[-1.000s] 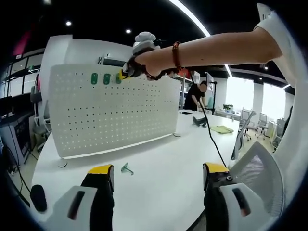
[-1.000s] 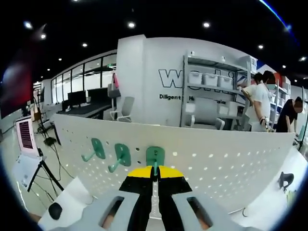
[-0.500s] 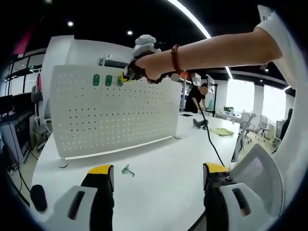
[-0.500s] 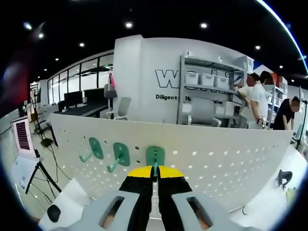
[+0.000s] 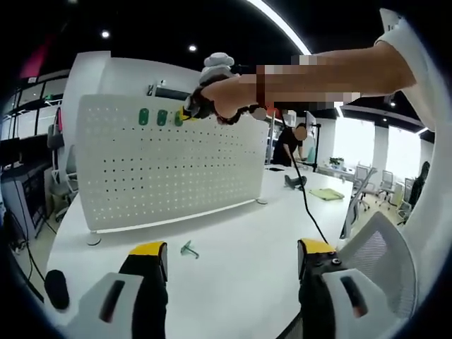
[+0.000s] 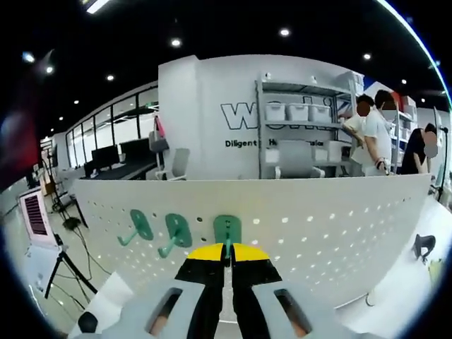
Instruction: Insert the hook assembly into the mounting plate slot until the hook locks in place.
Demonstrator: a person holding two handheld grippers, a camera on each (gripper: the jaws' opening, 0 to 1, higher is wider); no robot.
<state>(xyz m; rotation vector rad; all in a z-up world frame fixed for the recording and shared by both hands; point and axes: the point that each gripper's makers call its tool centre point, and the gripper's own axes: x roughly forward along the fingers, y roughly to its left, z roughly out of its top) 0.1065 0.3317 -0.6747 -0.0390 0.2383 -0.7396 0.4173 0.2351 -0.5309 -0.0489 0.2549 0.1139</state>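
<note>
My right gripper point(image 6: 227, 248) stays clamped on the third hook point(image 6: 227, 229), still pressed into the pegboard point(image 6: 318, 226); left gripper point(image 5: 229, 258) open

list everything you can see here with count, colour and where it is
pegboard: 1, white, upright on the table
hooks: 3, green, in a row near the pegboard's top edge; the third is pinched in the right claw
loose hook: 1, green, lying on the table in front of the pegboard
table: 1, white
office chair: 1, white mesh, beside the table
shelf rack: 1, grey with white bins, behind the pegboard
left claw: yellow-tipped, open, low over the table
right claw: yellow-tipped, shut on the third hook
arm: 1, reaching to the pegboard top
</note>
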